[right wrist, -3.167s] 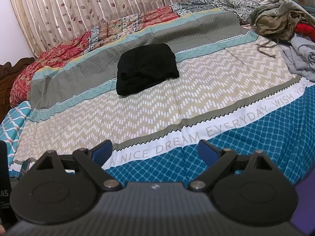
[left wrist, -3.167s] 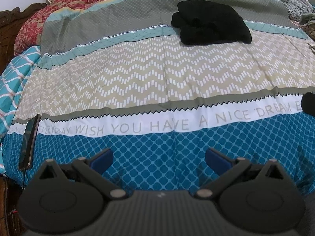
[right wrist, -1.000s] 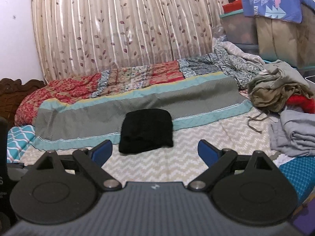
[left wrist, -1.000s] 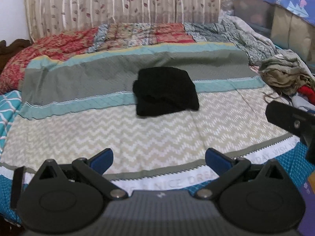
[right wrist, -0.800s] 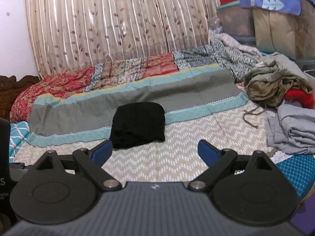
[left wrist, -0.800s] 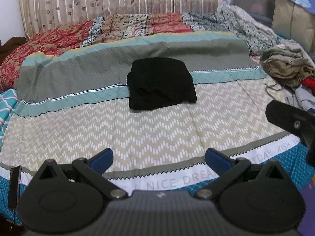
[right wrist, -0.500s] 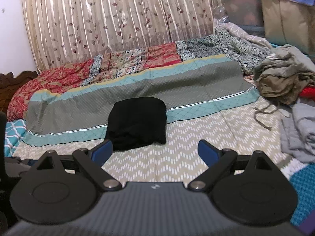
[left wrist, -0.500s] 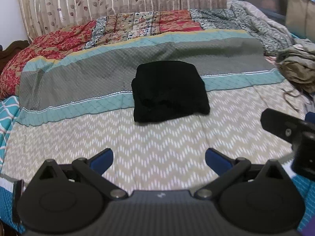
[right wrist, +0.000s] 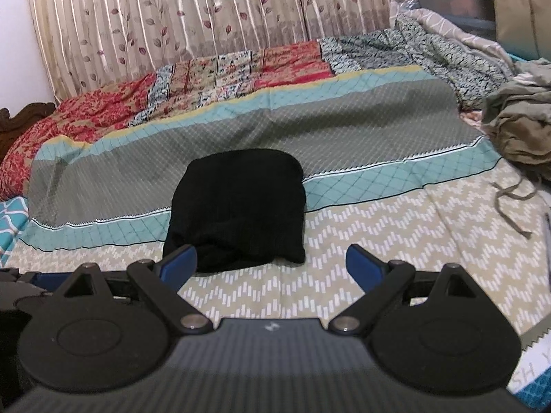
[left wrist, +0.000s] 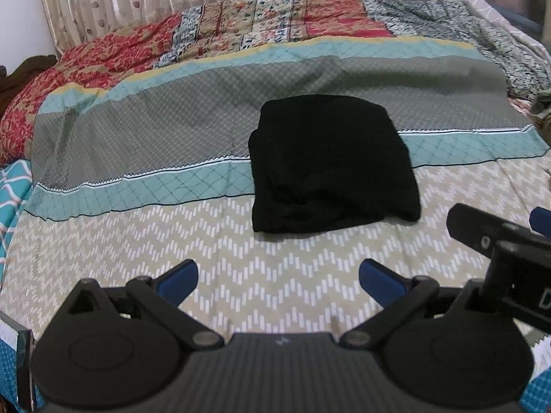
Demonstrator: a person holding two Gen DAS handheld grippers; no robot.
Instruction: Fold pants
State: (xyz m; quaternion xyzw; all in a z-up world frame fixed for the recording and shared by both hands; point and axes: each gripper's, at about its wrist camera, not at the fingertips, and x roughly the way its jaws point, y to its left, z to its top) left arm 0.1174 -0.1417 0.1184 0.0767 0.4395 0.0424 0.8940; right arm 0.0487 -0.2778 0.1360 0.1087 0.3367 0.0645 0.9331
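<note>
black pants are lying in a compact folded bundle on the bedspread, straddling the grey band, the teal stripe and the top of the beige zigzag band. looks soft, thick-ish knit or fleece, light, limp, no stiffness, so it is probably going to sag and unroll if lifted by one layer. not slippery, not fragile. layered edges are showing along the near edge and the left side, several plies stacked there. best hold is likely a pinch through all plies at a near corner, one corner per gripper, so the stack is not peeling apart.

left gripper is hovering over the beige zigzag, blue pads spread wide, nothing between them. bundle is sitting ahead of it, slightly to the right of centre, near but not touching.

right gripper is also gaping wide and empty. in the right wrist view the pants are lying straight ahead and a bit left; the left blue fingertip is overlapping the bundle's near left corner in the frame, contact cannot be told. the right gripper body is also showing at the right edge of the left wrist view.

clothes pile is sitting well apart at the right. quilt and curtain are behind.

task is looking close to finished or just tidying, judging from the tight bundle.
</note>
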